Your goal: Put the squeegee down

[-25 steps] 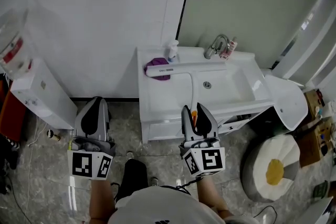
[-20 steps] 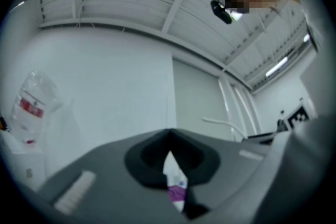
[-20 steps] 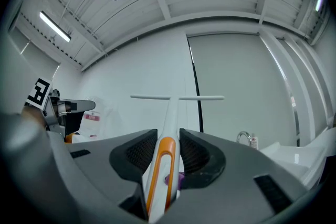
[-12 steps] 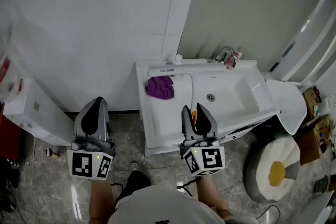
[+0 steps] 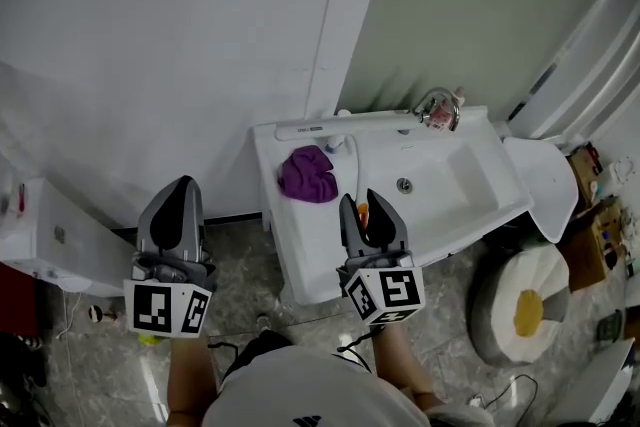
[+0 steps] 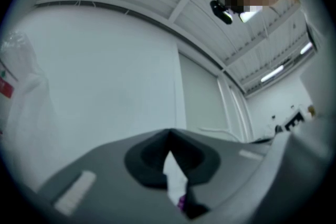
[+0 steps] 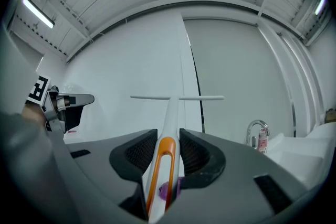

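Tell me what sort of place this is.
Most likely a bathroom or washroom: a white ceramic washbasin with a curved chrome tap stands against the wall, the floor is grey marbled tile, and the right gripper holds a white long-handled squeegee with an orange grip.

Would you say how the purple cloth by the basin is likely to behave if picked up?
The purple cloth lies crumpled in folds, so it is probably floppy and light. It would likely drape, not roll.
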`<state>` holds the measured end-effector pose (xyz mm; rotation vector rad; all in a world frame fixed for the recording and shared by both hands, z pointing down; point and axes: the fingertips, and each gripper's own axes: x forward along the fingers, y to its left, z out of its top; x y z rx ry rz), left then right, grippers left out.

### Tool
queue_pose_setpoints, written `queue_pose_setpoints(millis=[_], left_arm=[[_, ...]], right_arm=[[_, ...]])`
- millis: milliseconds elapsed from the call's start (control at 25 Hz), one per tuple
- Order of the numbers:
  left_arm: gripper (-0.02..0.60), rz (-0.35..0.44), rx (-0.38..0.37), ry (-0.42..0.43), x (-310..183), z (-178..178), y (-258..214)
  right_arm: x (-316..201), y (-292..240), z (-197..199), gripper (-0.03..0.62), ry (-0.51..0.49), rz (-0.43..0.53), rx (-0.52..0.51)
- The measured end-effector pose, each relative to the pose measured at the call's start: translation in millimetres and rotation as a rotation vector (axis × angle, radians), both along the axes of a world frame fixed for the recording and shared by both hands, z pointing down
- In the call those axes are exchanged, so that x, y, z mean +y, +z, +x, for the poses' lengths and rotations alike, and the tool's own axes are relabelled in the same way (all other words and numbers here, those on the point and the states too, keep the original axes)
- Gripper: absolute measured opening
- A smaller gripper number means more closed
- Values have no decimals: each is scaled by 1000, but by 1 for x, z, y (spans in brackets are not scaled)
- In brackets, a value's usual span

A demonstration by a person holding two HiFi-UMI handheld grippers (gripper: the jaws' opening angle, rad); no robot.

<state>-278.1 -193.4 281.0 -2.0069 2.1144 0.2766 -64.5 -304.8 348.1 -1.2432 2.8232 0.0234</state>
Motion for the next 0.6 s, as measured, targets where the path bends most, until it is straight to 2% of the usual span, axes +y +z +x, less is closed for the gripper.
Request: queue_pose_setpoints(millis=[600], left_arm=[[8, -56, 23, 66, -46, -46, 28]], right_arm=[[-40, 87, -38, 130, 64, -193, 100]])
